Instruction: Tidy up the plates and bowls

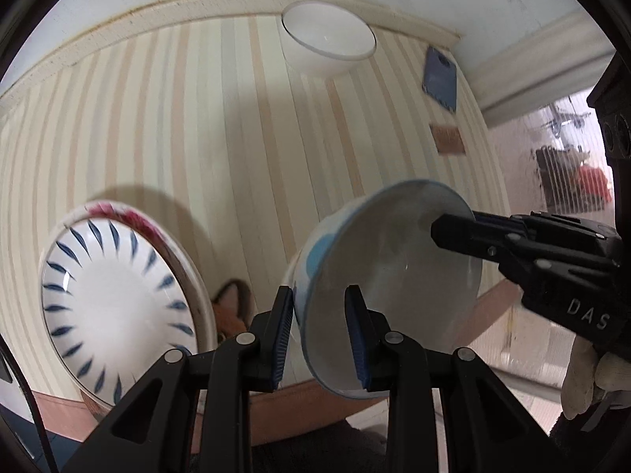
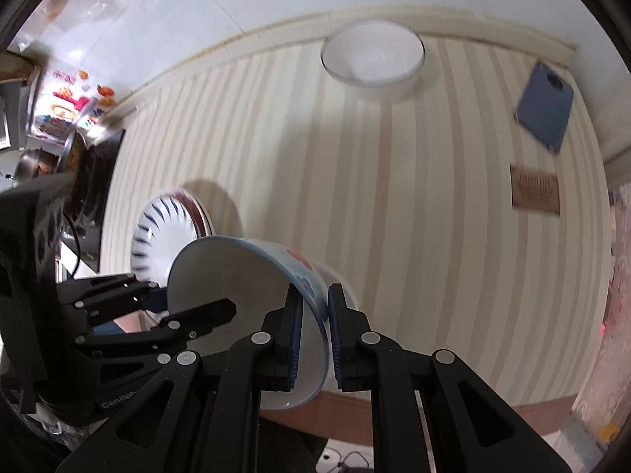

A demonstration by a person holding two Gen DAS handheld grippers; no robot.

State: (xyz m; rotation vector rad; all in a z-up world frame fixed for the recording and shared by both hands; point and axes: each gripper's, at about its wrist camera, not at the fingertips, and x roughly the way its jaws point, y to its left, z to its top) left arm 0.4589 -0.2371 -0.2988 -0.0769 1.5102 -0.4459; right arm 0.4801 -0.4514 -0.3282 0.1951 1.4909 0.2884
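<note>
A white bowl with blue and red flowers (image 1: pixel 394 276) (image 2: pixel 236 272) hangs tilted above the striped table, between both grippers. My right gripper (image 2: pixel 315 335) is shut on its near rim; in the left wrist view the right gripper (image 1: pixel 437 232) comes in from the right, clamped on that rim. My left gripper (image 1: pixel 320 339) (image 2: pixel 197 295) straddles the opposite rim, one finger outside and one inside, with a visible gap. A blue-dashed white bowl (image 1: pixel 118 303) (image 2: pixel 165 232) sits on a red-rimmed plate (image 1: pixel 138 216). A plain white bowl (image 1: pixel 327 39) (image 2: pixel 372 55) stands at the far edge.
A blue flat device (image 1: pixel 441 79) (image 2: pixel 546 106) and a brown card (image 1: pixel 447 138) (image 2: pixel 534 193) lie at the table's right side. A gloved hand (image 1: pixel 583 378) holds the right gripper. Kitchen clutter (image 2: pixel 71 106) lies beyond the left edge.
</note>
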